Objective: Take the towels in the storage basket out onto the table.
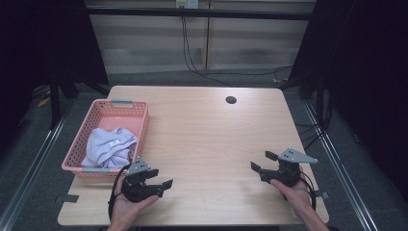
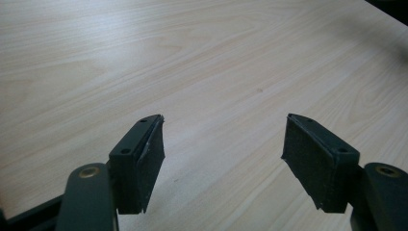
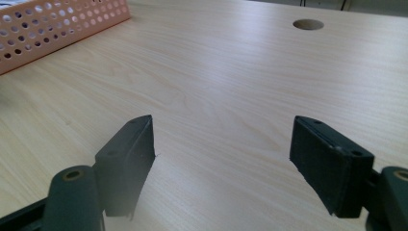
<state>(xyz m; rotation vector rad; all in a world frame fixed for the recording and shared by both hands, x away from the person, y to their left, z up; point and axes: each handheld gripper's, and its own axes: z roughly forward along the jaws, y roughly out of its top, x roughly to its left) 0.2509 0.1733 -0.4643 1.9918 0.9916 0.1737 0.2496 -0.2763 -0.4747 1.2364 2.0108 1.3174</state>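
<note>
A pale wooden table [image 1: 207, 144] fills the middle of the high view, standing on grey floor with dark curtains at both sides and a light panelled wall across the top of the frame, where black cables hang down. A round cable hole [image 1: 231, 100] sits in the tabletop toward the upper centre. At the left of the table a pink perforated basket [image 1: 139, 113] with grey handles holds a crumpled pale lilac cloth [image 1: 109, 147], which lies in its lower half. Just below the basket's lower right corner, at the lower left of the frame, the left gripper [image 1: 161, 179] is held in a hand [image 1: 127, 204] close over the wood, its jaws spread wide with nothing between them. At the lower right, well apart from it, the right gripper [image 1: 263, 161] is held in the other hand [image 1: 293, 190], jaws likewise wide apart and empty, pointing toward the frame's left. In the left gripper view the two black padded jaws frame bare wood grain. In the right gripper view the jaws frame the tabletop, the basket wall [image 3: 57, 24] at the upper left and the hole [image 3: 308, 24] at the upper right.
</note>
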